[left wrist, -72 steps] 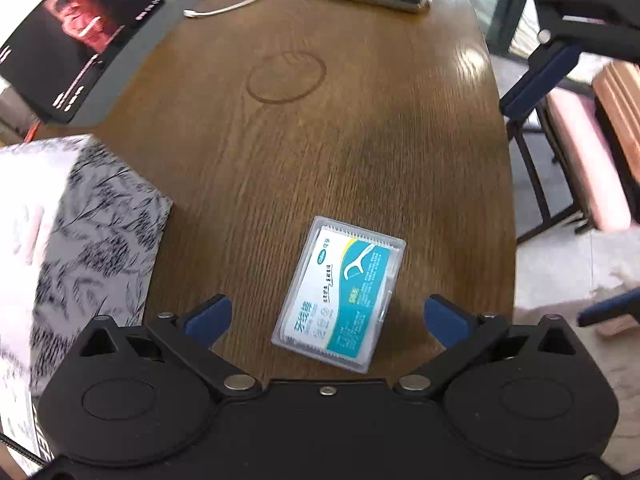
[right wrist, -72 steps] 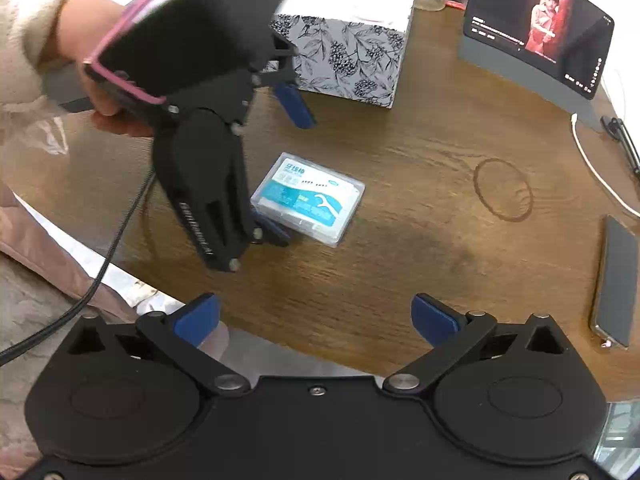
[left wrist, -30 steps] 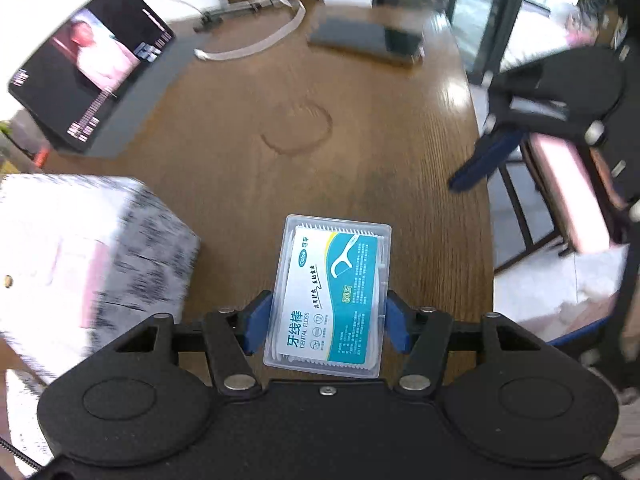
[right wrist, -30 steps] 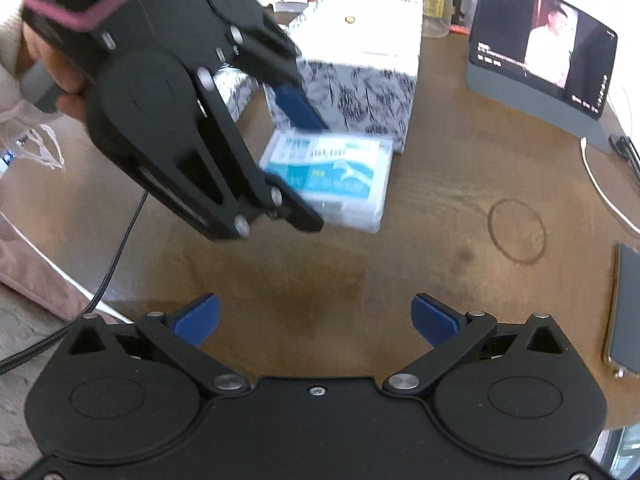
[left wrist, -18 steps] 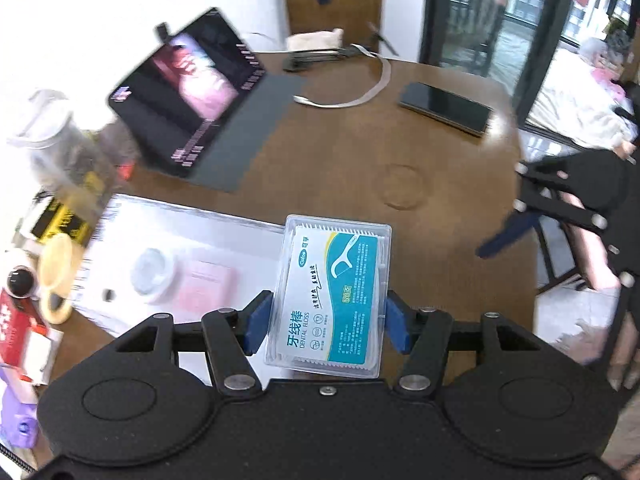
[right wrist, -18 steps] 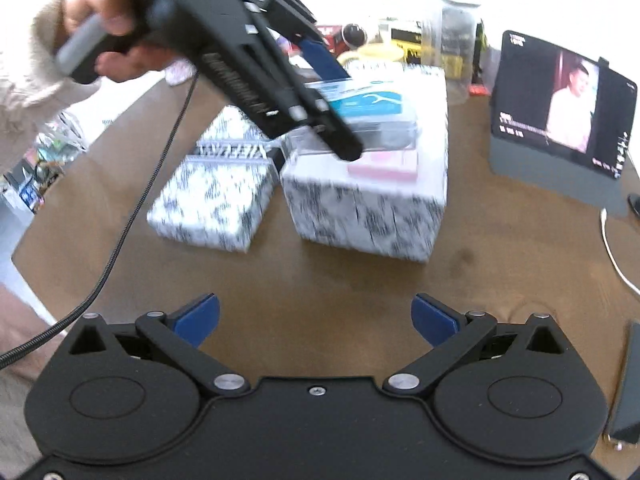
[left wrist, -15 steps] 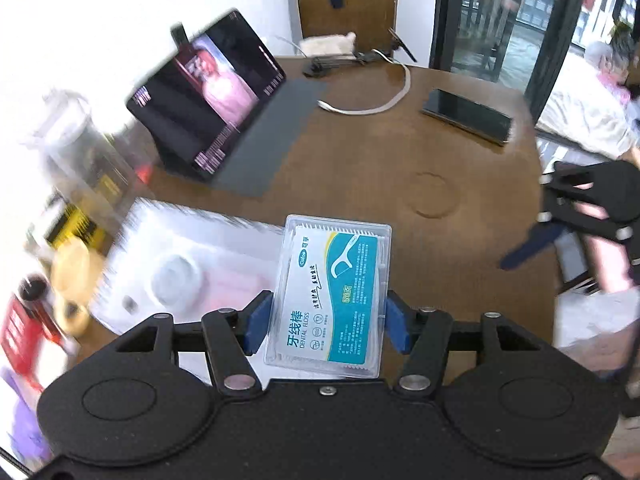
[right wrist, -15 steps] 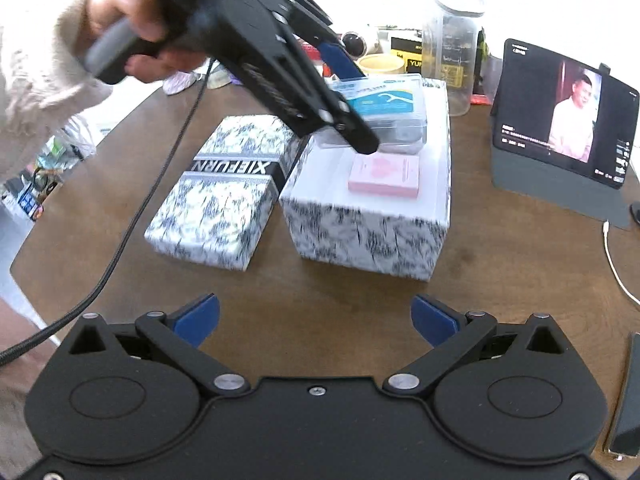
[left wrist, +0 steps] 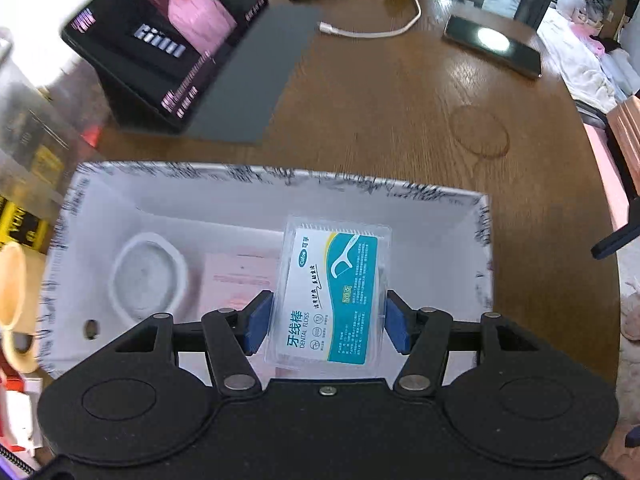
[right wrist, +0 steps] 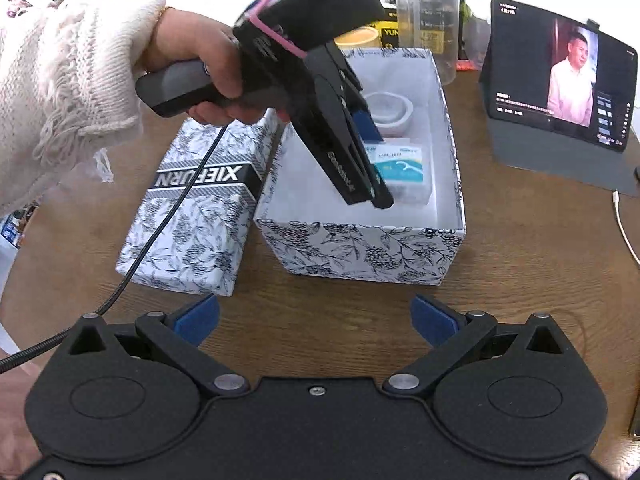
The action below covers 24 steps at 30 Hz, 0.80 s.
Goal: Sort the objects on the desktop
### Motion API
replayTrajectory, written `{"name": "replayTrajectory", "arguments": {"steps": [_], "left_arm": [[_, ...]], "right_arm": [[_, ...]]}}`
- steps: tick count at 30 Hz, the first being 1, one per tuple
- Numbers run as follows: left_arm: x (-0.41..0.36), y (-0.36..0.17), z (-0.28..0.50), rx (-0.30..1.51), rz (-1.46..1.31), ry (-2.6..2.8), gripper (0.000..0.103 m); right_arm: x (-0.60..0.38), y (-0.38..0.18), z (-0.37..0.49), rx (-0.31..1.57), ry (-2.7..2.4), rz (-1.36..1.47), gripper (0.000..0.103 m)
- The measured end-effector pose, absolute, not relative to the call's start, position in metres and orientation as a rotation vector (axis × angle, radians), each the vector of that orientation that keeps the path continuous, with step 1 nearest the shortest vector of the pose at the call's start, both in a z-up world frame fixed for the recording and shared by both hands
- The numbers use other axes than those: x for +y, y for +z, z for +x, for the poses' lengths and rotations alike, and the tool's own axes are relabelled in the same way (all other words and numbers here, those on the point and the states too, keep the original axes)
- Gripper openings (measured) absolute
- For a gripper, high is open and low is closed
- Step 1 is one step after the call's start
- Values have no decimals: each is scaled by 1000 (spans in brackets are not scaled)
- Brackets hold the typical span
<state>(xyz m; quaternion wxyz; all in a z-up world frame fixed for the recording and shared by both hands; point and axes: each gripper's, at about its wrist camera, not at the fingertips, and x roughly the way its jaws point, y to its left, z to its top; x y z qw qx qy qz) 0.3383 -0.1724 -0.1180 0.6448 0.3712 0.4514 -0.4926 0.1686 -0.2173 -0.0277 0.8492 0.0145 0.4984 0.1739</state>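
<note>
1. I judge the floss box (left wrist: 332,294) to be light and stiff: a clear hard-plastic case with a smooth, probably slippery shell. It looks unlikely to crush, but it could skid out of a weak pinch.

2. The place to hold it is across the two long edges, near the end closest to the camera. That is where my left gripper (left wrist: 326,322) has it, with the blue pads (left wrist: 258,320) pressed on either side at lower centre of the left view.

3. My left gripper is closed on the floss box, jaws narrowed to its width. In the right view it reaches down at a slant into the patterned open box (right wrist: 368,256) at centre frame.

4. The floss box hangs inside that open box, above the white lining. Whether it touches the bottom I cannot tell. A pink card (left wrist: 236,276) and a white round dish (left wrist: 148,276) lie just left of it.

5. My right gripper (right wrist: 316,320) holds nothing. Its jaws stand wide apart above the bare wooden table (right wrist: 320,308), at the bottom of the right view, well short of the open box.

6. The box lid (right wrist: 192,220) lies beside the open box, to its left.
</note>
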Motion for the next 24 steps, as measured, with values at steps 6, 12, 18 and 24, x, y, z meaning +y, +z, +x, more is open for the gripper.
{"name": "replayTrajectory", "arguments": {"steps": [6, 12, 18, 24], "left_arm": [[-172, -143, 342, 1097, 833, -1152, 58], [-179, -163, 347, 1155, 829, -1178, 58], [-182, -173, 346, 1188, 842, -1186, 58], [-184, -177, 343, 1188, 873, -1184, 58]], "right_arm": [[-214, -32, 175, 1067, 363, 23, 103], [-210, -36, 178, 1084, 373, 19, 103], [-211, -41, 177, 1097, 370, 27, 103], [-211, -45, 175, 1101, 368, 34, 103]]}}
